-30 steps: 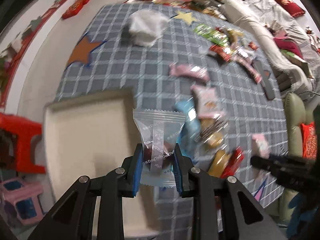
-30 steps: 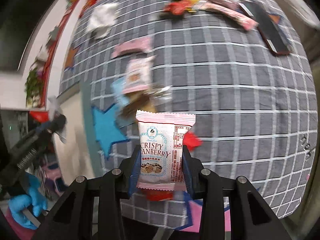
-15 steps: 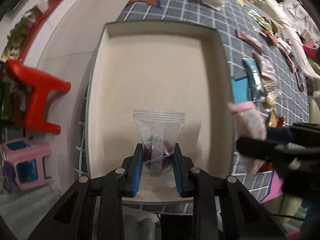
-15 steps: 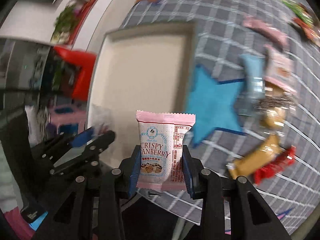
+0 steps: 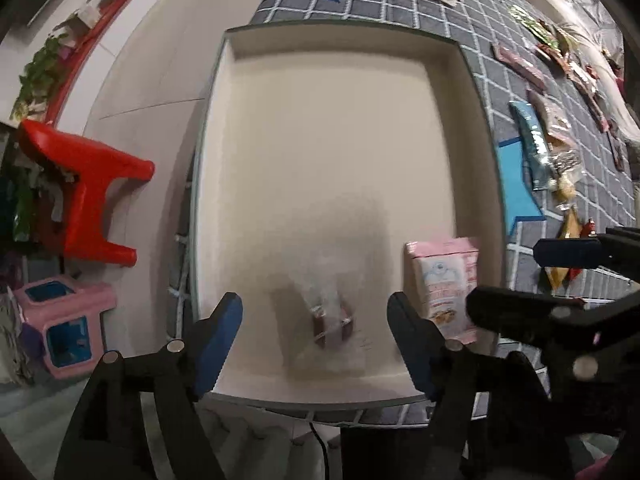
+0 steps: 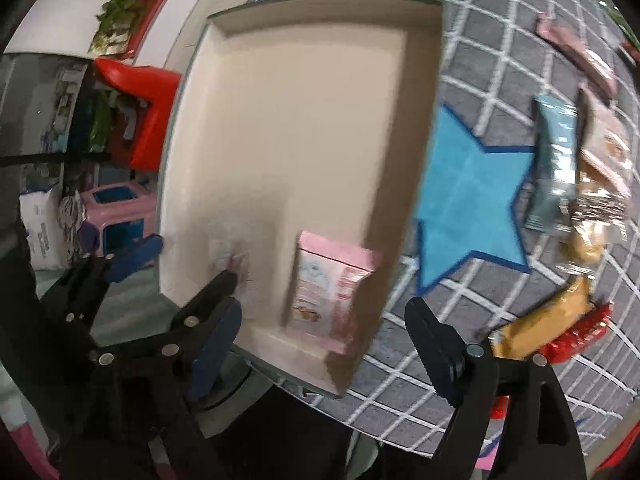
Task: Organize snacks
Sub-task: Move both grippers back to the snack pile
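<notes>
The left gripper [image 5: 314, 322] is spread wide, and a clear candy wrapper [image 5: 330, 320] is seen between its fingers in the cream tray [image 5: 340, 40]. The right gripper [image 6: 324, 334] is spread too. Only its view shows the pink Crispy Cranberry pack [image 6: 328, 292] between its fingers, by the tray's right wall.

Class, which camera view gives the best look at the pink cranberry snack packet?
Left wrist view: the pink cranberry snack packet shows its front, partly behind the right gripper. Right wrist view shows it whole but blurred.
</notes>
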### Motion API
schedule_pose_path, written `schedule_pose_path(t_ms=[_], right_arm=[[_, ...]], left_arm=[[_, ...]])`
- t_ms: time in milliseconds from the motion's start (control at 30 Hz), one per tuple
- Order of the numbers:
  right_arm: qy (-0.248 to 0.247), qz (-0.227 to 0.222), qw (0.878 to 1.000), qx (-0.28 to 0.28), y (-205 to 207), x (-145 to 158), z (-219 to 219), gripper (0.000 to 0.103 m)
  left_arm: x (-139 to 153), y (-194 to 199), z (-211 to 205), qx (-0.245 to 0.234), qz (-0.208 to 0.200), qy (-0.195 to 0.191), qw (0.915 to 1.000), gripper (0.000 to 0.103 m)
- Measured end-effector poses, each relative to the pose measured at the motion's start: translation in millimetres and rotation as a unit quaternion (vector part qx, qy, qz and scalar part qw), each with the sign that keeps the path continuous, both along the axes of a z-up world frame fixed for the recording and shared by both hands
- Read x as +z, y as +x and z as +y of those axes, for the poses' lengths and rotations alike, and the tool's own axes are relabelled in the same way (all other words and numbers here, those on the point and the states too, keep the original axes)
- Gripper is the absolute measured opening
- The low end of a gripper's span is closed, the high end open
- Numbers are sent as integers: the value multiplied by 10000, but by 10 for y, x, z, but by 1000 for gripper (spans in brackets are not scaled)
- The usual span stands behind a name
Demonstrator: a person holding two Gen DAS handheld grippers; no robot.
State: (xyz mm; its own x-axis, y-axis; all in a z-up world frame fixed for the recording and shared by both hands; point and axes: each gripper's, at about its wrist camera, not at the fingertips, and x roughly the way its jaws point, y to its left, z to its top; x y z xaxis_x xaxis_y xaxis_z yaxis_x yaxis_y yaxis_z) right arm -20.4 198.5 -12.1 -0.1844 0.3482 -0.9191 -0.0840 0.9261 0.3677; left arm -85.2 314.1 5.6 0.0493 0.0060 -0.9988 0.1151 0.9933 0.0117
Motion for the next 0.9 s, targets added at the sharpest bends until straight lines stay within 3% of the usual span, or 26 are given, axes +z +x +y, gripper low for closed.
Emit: schedule_pose_path(t_ms=[33,67,233,300,467,667,800,900], right_arm=[[-52,-2,9999,-107,11,12,-75,99],[-44,-29,9997,-233,17,27,-153,103],[-387,152,9914,-1242,-40,-41,-860,103],[-565,331,9804,-1859,-123,-128,-1216,103],[-914,852,9392,-3198,-405,-382,-1974,103],[-1080,949,9184,-3687,-453,-515,-2417,103],[-1054,942,9176,-3716,-356,-544,-2632,103],[-1050,921,9170,-3737,-366,-618,-2526,103]], left_arm=[[19,26,-31,-33,-6,-42,10000,78],[42,55,-65,-87,-23,-71,9999,78],[225,175,-372,-577,-188,-323,9976,78],[281,228,-532,-758,-203,-447,9959,78],[320,495,-909,-964,-121,-718,9927,78],[228,852,-1501,-1153,-158,-782,9901,79],[-16,1105,-1635,-957,51,-759,9925,79],[-179,1201,-1682,-743,222,-771,9940,79]])
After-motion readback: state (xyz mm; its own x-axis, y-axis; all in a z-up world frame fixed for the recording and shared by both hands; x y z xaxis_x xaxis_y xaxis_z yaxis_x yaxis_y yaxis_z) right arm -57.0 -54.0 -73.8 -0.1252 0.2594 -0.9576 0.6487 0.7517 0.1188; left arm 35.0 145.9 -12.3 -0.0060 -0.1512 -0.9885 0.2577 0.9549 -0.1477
